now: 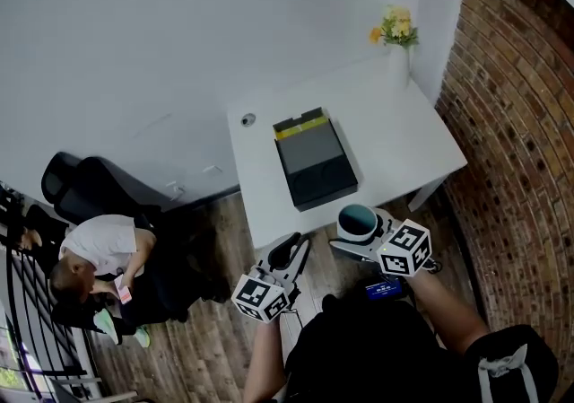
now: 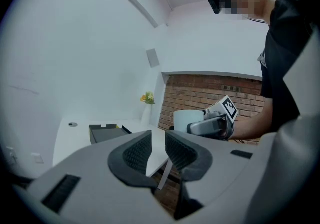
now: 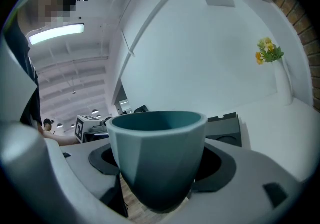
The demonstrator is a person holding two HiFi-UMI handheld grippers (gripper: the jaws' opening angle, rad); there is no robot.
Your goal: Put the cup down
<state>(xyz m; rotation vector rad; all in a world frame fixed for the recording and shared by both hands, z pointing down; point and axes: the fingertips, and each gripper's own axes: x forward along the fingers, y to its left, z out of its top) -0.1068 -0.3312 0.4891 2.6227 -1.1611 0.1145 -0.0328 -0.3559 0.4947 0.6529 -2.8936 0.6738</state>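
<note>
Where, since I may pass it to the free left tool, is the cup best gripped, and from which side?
Probably the bare upper wall under the rim, coming level from the left: the cup stands upright, and the right tool clasps its narrower lower half. On the left tool the jaws look too close; open wider first.

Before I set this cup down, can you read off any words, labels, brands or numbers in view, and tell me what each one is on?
No readable text in any view.
On the cup: nothing, plain teal.
Left marker cube, right marker cube: black-and-white square patterns only, no letters.
Dark box on the table: yellow strip, no legible print.
Small blue item below the right marker cube: too small to read.
</note>
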